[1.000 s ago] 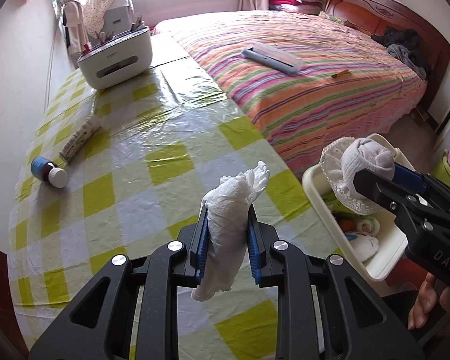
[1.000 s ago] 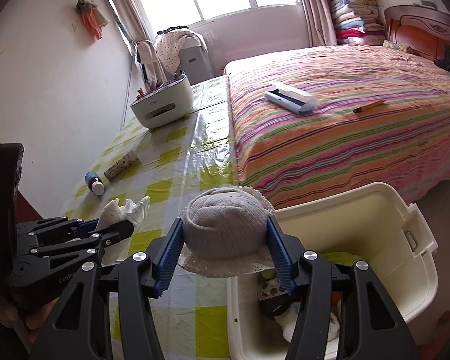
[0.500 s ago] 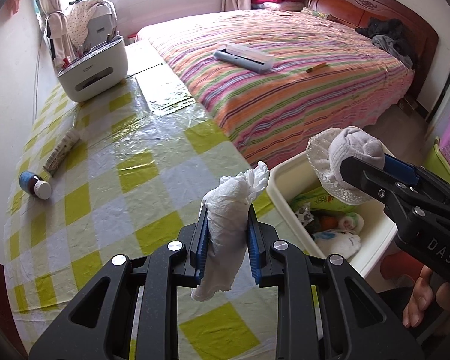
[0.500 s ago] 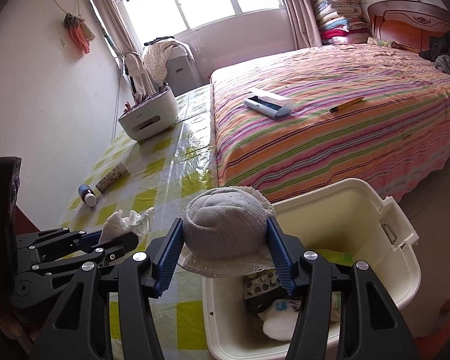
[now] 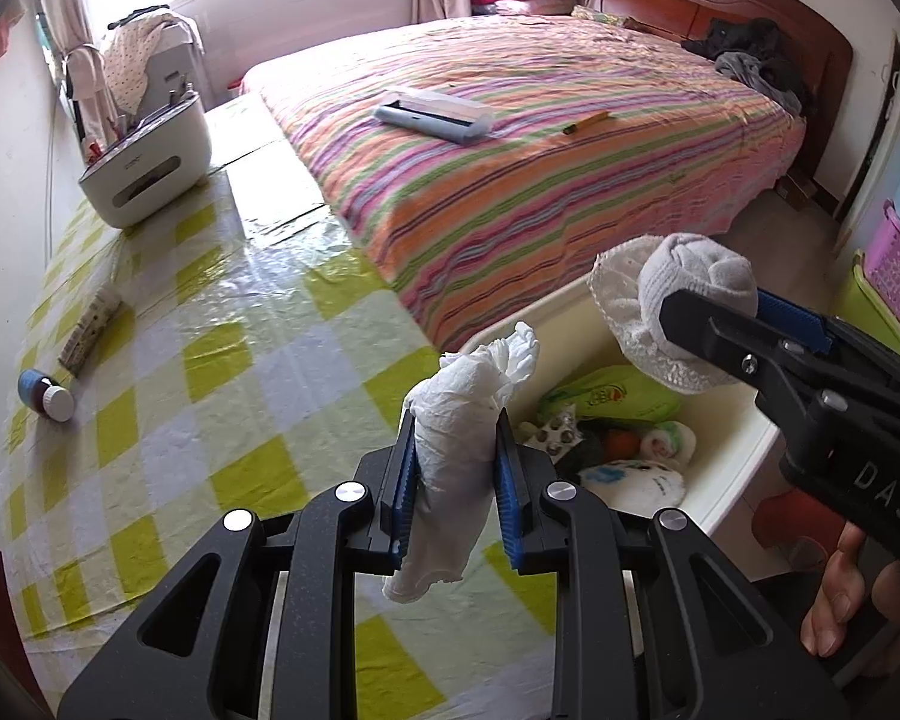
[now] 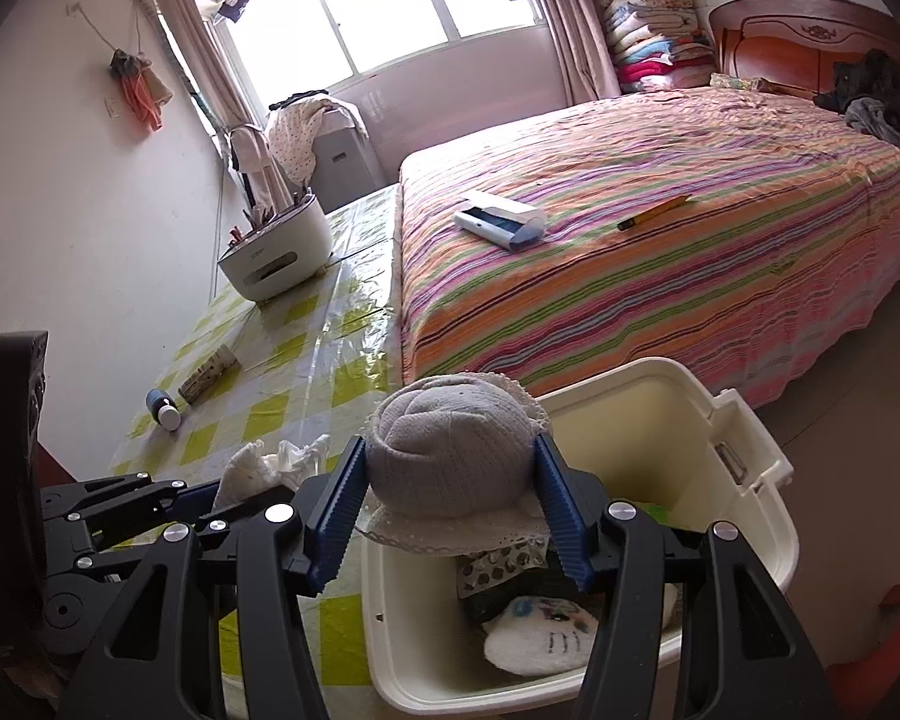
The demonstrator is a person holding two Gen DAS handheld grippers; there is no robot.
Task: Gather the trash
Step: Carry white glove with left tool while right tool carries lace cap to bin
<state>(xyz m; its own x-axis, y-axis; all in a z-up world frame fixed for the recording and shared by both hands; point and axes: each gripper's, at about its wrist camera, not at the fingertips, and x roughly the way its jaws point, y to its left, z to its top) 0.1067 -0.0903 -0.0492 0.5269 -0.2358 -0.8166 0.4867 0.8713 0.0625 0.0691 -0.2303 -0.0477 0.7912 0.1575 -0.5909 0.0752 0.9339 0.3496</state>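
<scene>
My left gripper (image 5: 455, 483) is shut on a crumpled white tissue (image 5: 459, 438), which it holds above the table's right edge beside the cream bin (image 5: 744, 456). The right gripper (image 6: 450, 501) is shut on a balled grey sock with a white lace trim (image 6: 450, 450) and hovers over the bin (image 6: 744, 516). In the left wrist view the right gripper (image 5: 732, 324) holds that sock (image 5: 690, 288) over the bin's far side. The bin contains a green packet (image 5: 612, 399), a blister pack and other scraps. In the right wrist view the left gripper (image 6: 252, 495) with the tissue (image 6: 270, 462) sits at the lower left.
The table (image 5: 168, 372) has a yellow-and-white checked cover. On it lie a small bottle (image 5: 45, 396), a paper-wrapped tube (image 5: 90, 324) and a white organiser box (image 5: 150, 168). A striped bed (image 5: 540, 150) carries a blue case and a pencil. A person's fingers (image 5: 840, 600) show at lower right.
Both grippers have shifted sideways toward the bin with their loads. The bin's inside shows more in both views, and the table has slid to the left of the pictures.
</scene>
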